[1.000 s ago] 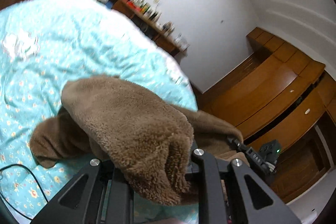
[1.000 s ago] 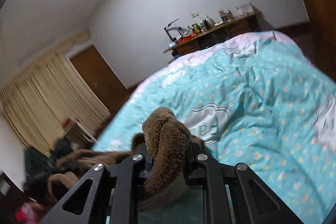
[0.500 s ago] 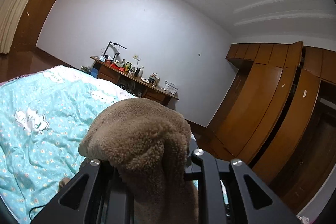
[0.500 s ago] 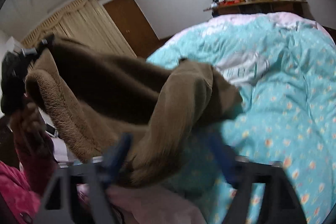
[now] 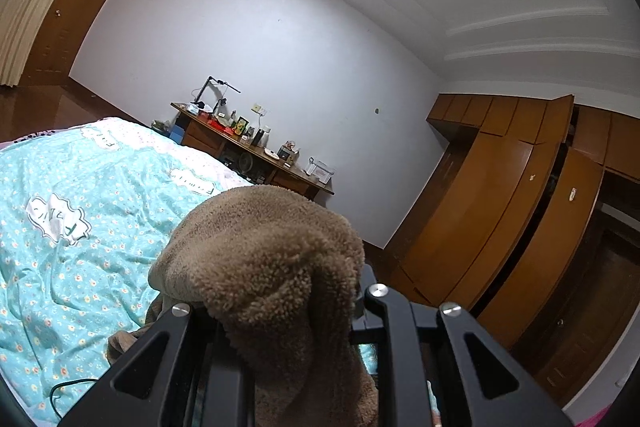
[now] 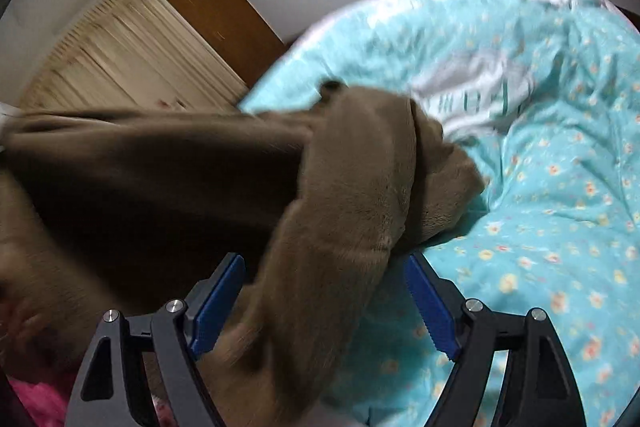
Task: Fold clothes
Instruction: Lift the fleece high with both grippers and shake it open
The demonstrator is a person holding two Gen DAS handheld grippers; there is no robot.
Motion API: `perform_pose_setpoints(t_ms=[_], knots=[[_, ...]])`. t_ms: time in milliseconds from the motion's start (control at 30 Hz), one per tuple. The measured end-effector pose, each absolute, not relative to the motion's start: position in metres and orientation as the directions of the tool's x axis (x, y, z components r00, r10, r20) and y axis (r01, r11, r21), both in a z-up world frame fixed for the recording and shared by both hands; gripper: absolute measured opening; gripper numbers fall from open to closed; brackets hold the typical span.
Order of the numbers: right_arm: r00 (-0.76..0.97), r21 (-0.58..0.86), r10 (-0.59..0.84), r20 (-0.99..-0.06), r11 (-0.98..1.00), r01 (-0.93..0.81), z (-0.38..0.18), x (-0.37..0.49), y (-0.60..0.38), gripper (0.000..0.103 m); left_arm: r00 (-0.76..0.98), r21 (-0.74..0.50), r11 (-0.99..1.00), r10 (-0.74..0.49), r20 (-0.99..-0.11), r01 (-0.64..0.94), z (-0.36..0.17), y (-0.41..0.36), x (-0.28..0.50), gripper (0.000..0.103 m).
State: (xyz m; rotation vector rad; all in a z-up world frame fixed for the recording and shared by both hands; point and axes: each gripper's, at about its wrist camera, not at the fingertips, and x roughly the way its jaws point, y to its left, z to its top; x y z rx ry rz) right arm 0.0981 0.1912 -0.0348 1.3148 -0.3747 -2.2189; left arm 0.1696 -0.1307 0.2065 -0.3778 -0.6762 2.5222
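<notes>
A brown fleece garment [image 5: 264, 255] is bunched between the jaws of my left gripper [image 5: 280, 303], which is shut on it and holds it raised above the bed; its fingertips are hidden by the fleece. In the right wrist view the same brown fleece garment [image 6: 248, 195] stretches from the left across the frame and drapes down between the blue pads [image 6: 430, 299] of my right gripper [image 6: 324, 287]. The right jaws stand wide apart, with the cloth lying loose between them. The image is motion-blurred.
The bed with a turquoise flowered quilt [image 5: 68, 235] lies below, and shows in the right wrist view [image 6: 560, 187]. A cluttered wooden desk [image 5: 248, 151] stands at the far wall. Wooden wardrobes [image 5: 500, 227] are on the right. A curtain and door [image 6: 160, 39] are on the left.
My right gripper has opened and let go of the fleece, which now drapes loose between its pads. My left gripper has lifted its bunch of fleece up off the bed.
</notes>
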Motion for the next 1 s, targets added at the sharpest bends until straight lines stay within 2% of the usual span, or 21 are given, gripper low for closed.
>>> perform_pose_setpoints(t_ms=[33,67,100,167,300,467,633,767,867,1000], knots=[[-0.375,0.487,-0.566,-0.734,-0.824,0.290,-0.041,0.091,0.186,0.076,-0.842,-0.526,-0.756,0.524,-0.130,-0.390,0.208,-0.133,0.171,0.020],[-0.366,0.495,-0.570,-0.736,-0.821,0.283,-0.046,0.085,0.182,0.048,-0.846,-0.523,-0.759,0.518,-0.126,-0.387,0.211,-0.135,0.172,0.020],[-0.358,0.516,-0.588,-0.725,-0.809,0.283,-0.049,0.081,0.181,0.036,-0.853,-0.520,-0.764,0.507,-0.119,-0.382,0.214,-0.139,0.175,0.020],[-0.377,0.567,-0.636,-0.673,-0.771,0.290,-0.040,0.081,0.187,0.026,-0.867,-0.520,-0.767,0.489,-0.098,-0.374,0.221,-0.144,0.179,0.020],[-0.435,0.709,-0.756,-0.490,-0.636,0.306,-0.011,0.089,0.216,0.022,-0.894,-0.516,-0.772,0.448,-0.025,-0.372,0.241,-0.155,0.189,0.020],[-0.492,0.861,-0.858,-0.147,-0.356,0.363,0.044,0.103,0.270,0.021,-0.918,-0.490,-0.785,0.387,0.092,-0.380,0.274,-0.164,0.207,0.020],[-0.731,0.716,-0.682,-0.022,-0.521,0.464,0.119,0.175,0.279,0.021,-0.929,-0.433,-0.824,0.295,0.226,-0.367,0.309,-0.168,0.230,0.020],[-0.861,0.565,-0.495,0.119,-0.680,0.468,0.179,0.235,0.284,0.021,-0.926,-0.374,-0.865,0.226,0.304,-0.334,0.334,-0.161,0.248,0.020],[-0.905,0.447,-0.346,0.249,-0.787,0.424,0.225,0.280,0.288,0.021,-0.924,-0.314,-0.905,0.176,0.341,-0.288,0.348,-0.150,0.259,0.021],[-0.883,0.293,-0.160,0.441,-0.905,0.310,0.279,0.341,0.286,0.021,-0.916,-0.301,-0.902,0.200,0.347,-0.311,0.355,-0.149,0.260,0.021]])
